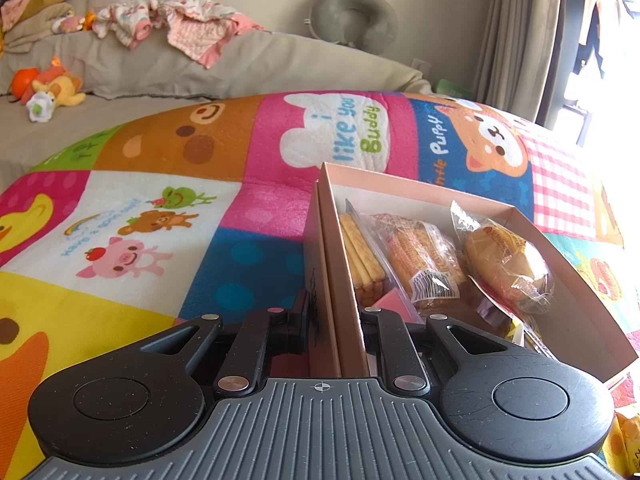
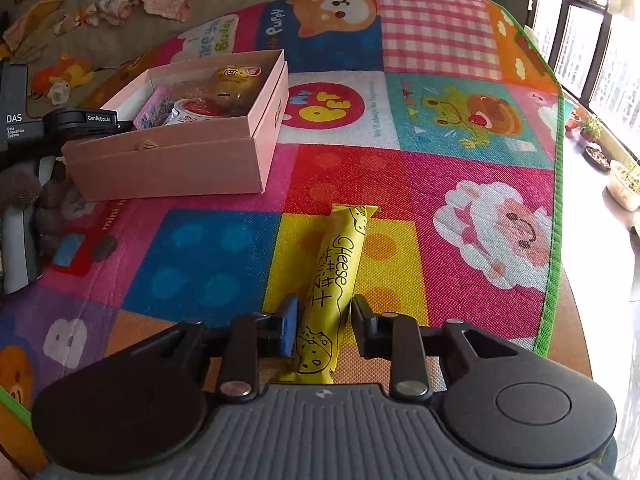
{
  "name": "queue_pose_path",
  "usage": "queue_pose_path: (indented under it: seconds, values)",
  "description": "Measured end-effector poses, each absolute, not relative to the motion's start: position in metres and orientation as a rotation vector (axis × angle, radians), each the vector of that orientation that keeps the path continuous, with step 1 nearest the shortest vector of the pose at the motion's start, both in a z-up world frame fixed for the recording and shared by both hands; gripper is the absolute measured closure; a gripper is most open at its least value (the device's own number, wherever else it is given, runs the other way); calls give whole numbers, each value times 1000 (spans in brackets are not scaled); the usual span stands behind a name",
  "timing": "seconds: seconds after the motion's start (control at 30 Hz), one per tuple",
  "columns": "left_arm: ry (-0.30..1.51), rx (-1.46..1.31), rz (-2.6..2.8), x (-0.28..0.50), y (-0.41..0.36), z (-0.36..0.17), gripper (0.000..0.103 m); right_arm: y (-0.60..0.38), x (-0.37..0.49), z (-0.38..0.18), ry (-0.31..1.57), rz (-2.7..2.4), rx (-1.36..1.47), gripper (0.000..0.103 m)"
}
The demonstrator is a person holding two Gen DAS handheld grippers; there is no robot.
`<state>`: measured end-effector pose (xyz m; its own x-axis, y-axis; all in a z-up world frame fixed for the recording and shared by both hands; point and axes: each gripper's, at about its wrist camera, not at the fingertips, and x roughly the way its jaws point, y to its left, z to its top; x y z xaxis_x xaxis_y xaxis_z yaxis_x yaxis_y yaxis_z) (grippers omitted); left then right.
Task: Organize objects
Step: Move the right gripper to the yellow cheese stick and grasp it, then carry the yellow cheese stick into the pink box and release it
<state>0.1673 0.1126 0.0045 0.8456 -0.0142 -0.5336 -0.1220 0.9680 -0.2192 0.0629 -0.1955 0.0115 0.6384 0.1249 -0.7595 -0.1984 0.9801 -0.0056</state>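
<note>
An open pink cardboard box [image 1: 400, 184] stands on the colourful play mat [image 1: 160, 208]. It holds several wrapped snacks: biscuit sticks [image 1: 362, 256], a wrapped cake [image 1: 424, 256] and a bun [image 1: 504, 264]. My left gripper [image 1: 336, 314] is shut on the box's near-left wall, one finger inside and one outside. In the right wrist view the same box [image 2: 180, 160] sits at the upper left. A yellow "Cheese" snack packet [image 2: 338, 252] lies lengthwise on a yellow square of the mat. My right gripper [image 2: 324, 320] is shut on the packet's near half, which is pinched narrow between the pads.
A beige sofa [image 1: 240, 68] behind the mat carries crumpled clothes [image 1: 180, 24], plush toys [image 1: 48, 88] and a grey neck pillow [image 1: 356, 16]. The mat's green edge [image 2: 554, 240] runs down the right side, with floor, potted plants [image 2: 600, 148] and windows beyond it.
</note>
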Motion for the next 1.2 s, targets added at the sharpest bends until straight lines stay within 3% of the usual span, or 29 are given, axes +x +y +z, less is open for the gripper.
queue_pose_path:
  seconds: [0.37,0.57,0.63,0.67,0.83,0.97,1.03,1.17,1.2]
  values:
    - [562,-250,58,167,113,4,86,-186,63,19,896,205,-100,82]
    - [561,-251,58,167,113,4,86,-171,54,67,820,290,-73,82]
    - [561,-251,58,167,113,4,86,-165,58,85,787,331,-57,95]
    - [561,-251,57,167,113,4,86,-160,61,94,774,352,-50,96]
    - [561,-251,58,167,113,4,86,-137,72,116,702,379,-112,96]
    - [563,-250,58,167,113,4,86,-137,71,106,757,386,-133,96]
    - [561,-250,58,167,113,4,86,-142,68,96,800,386,-121,93]
    - [561,-251,58,167,113,4,86,-151,73,62,936,376,-30,55]
    - [561,-251,58,167,113,4,86,-153,77,53,974,376,9,53]
